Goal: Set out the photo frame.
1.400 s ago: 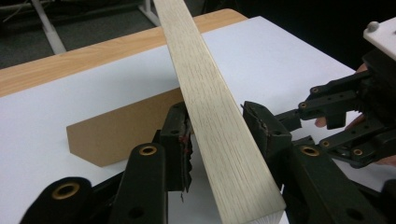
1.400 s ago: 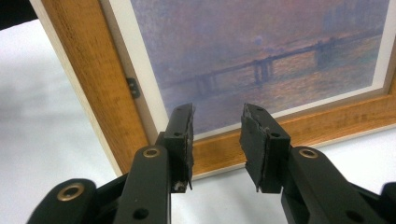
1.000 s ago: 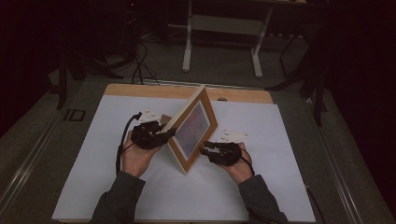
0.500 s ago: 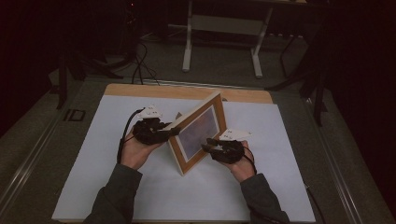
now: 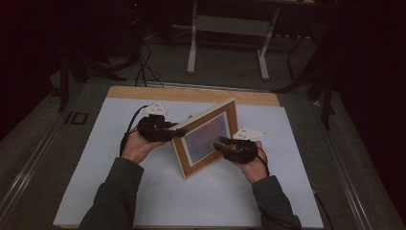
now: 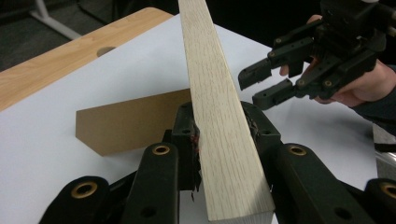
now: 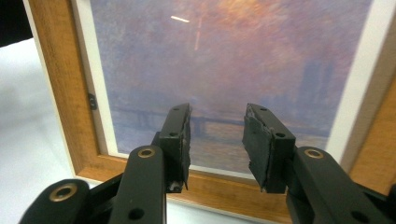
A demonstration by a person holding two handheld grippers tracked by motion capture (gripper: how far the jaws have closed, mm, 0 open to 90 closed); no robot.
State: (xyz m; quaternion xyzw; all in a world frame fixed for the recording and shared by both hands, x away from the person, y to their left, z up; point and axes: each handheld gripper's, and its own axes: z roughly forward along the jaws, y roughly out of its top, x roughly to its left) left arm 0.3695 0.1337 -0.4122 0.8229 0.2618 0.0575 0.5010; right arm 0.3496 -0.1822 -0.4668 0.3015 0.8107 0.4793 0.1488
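White table (image 5: 119,191): left gripper (image 6: 219,140) clamps frame (image 5: 207,137) edge.

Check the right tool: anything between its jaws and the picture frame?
Nothing. In the right gripper view the right tool stands open before the picture frame, its jaws empty and the print showing through the gap.

A wooden desk (image 5: 143,92) carries a large white sheet (image 5: 95,172) that covers all but a bare wood strip along the far edge. A wood-framed picture (image 5: 207,136) stands tilted on the sheet, its lower edge touching it.
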